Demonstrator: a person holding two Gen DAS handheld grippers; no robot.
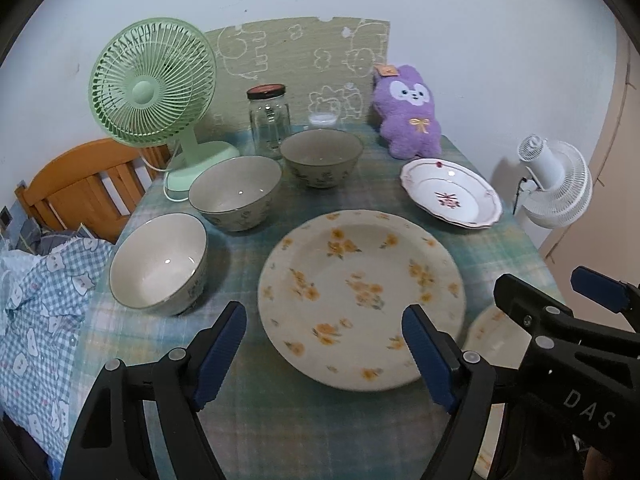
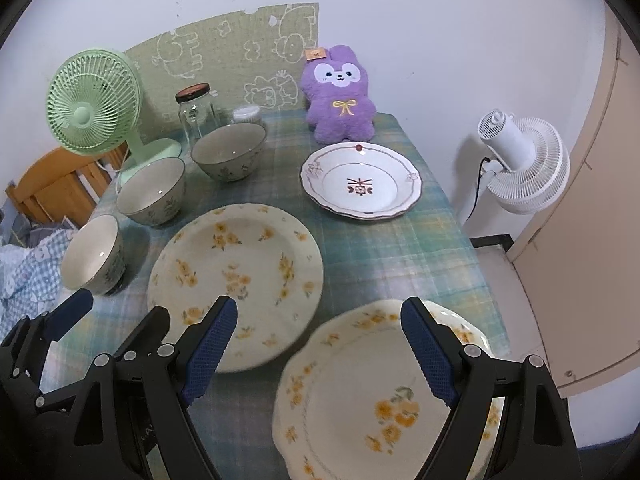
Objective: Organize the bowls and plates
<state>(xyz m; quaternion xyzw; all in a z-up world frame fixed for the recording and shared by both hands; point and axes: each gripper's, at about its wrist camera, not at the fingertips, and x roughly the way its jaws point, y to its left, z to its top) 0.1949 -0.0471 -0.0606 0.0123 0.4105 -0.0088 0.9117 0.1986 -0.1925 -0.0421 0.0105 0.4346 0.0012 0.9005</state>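
A large yellow-flower plate (image 1: 360, 296) (image 2: 236, 280) lies mid-table. A second yellow-flower plate (image 2: 376, 396) lies at the near right corner; only a sliver shows in the left wrist view (image 1: 494, 332). A white plate with a red motif (image 1: 450, 192) (image 2: 360, 184) sits at the far right. Three bowls (image 1: 160, 264) (image 1: 236, 192) (image 1: 322, 156) run diagonally on the left. My left gripper (image 1: 324, 344) is open above the large plate's near edge. My right gripper (image 2: 316, 344) is open above the near-right plate.
At the back stand a green desk fan (image 1: 148, 84), a glass jar (image 1: 270, 120), a small white-lidded container (image 1: 322, 120) and a purple plush toy (image 1: 412, 112). A white floor fan (image 2: 520, 160) stands right of the table; a wooden chair (image 1: 80, 188) and checked bedding (image 1: 40, 304) left.
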